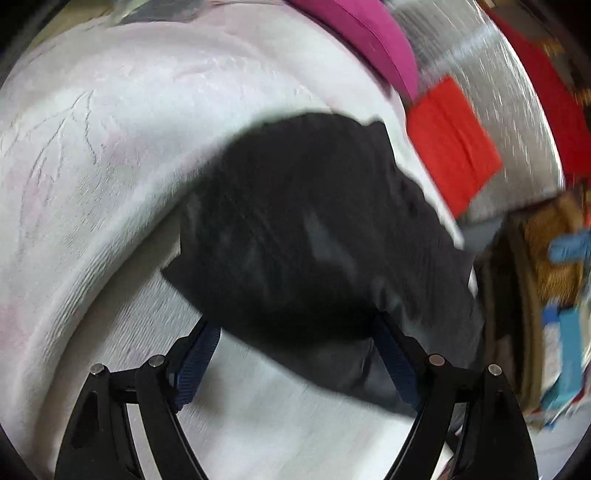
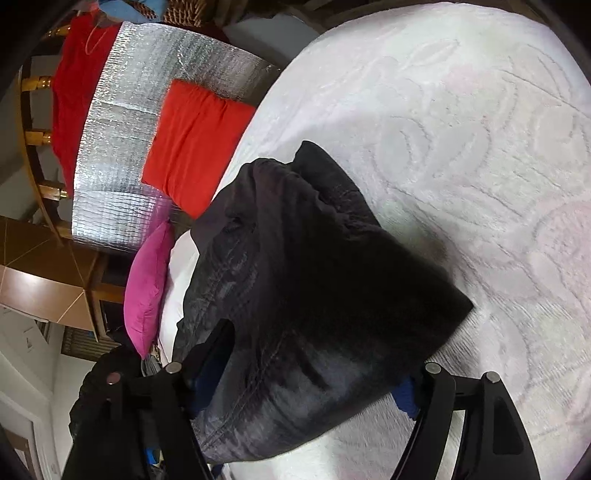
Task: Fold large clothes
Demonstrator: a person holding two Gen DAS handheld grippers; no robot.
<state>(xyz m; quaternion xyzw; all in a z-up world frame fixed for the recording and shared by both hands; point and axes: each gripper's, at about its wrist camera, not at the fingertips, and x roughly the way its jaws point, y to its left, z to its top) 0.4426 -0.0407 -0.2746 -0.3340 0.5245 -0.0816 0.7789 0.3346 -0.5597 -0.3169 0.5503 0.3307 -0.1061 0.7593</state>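
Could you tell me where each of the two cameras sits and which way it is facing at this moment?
Left wrist: on the left claw, angled down at the black garment on the white bedspread; both its fingers show.
Right wrist: on the right claw, angled down at the same garment; both its fingers show.
Shared: garment, bedspread, red cushion, pink cushion, silver sheet.
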